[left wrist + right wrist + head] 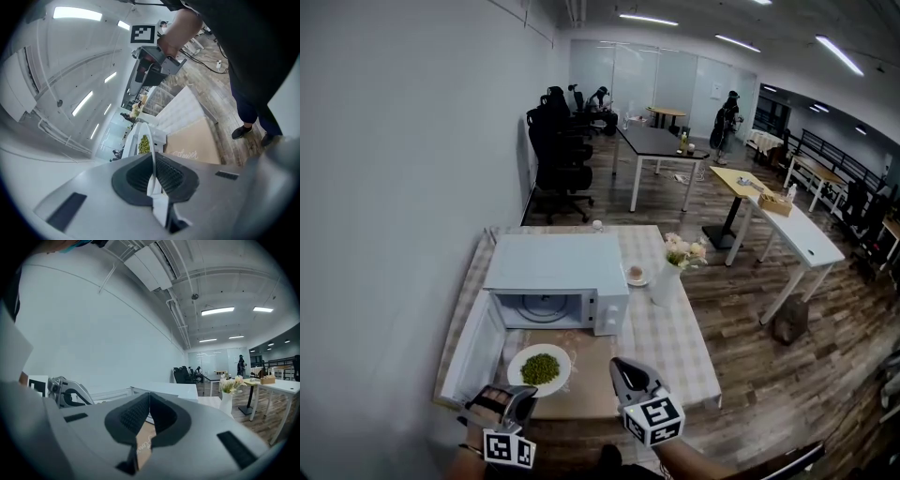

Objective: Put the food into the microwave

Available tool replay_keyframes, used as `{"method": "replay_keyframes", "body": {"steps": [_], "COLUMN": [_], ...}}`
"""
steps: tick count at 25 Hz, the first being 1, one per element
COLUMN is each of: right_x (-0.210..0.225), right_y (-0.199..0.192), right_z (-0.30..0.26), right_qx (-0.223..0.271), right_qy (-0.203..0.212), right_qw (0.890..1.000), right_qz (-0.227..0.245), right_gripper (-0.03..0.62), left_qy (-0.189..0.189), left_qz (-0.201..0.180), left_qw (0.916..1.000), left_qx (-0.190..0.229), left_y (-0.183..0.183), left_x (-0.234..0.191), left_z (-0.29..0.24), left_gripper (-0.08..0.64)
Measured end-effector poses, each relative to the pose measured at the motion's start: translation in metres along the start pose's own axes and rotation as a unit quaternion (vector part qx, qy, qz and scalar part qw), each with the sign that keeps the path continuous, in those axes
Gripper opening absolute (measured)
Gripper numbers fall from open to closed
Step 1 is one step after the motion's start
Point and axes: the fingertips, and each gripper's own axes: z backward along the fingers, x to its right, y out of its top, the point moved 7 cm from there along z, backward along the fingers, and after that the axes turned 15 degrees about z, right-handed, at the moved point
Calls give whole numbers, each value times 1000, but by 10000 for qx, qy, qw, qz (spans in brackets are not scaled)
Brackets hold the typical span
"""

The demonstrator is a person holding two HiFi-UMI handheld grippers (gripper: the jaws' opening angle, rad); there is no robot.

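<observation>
A white plate (539,368) of green food (541,367) hovers just in front of the white microwave (555,279). The microwave's door (474,345) hangs open to the left, and the cavity shows its glass turntable. My left gripper (521,394) is shut on the plate's near rim. In the left gripper view the plate (150,151) runs edge-on out of the closed jaws, with the food (144,144) on its far part. My right gripper (624,366) is shut and empty, to the right of the plate, over the tan placemat (591,375).
A white vase of flowers (668,276) and a small cup on a saucer (636,275) stand right of the microwave on the checked tablecloth (675,342). A white wall runs along the left. Office chairs (555,141) and desks (656,142) fill the room beyond.
</observation>
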Motion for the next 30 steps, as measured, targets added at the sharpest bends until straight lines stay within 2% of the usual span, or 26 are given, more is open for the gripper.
{"method": "replay_keyframes", "body": {"steps": [4,8,11,18,30], "right_x": [24,46,66,100,125], "right_y": [-4,-7,-8,-22,-36], "right_z": [-23,-34,-42,-57,-93], "right_qx": [21,139,316,206,164], "right_qy": [138,243,371,590,714], "right_qw": [9999,9996,9988,9980,9973], "right_qz": [-32,36,37,-102,-50], "right_gripper": [9,9,9,9,9], "left_qy": [-73,52,58,-20,-203], "left_qz": [-36,44,-45,-1,-3], "left_qw": [9998,9995,9992,9971,9933], "left_qx": [-181,-297,-389,-764,-1141], "left_y": [-2,-2,0,4,-35], "left_x": [-9,-18,-24,-29,-37], "left_z": [-28,-53,-74,-110,-179], "left_gripper": [17,17,18,17,17]}}
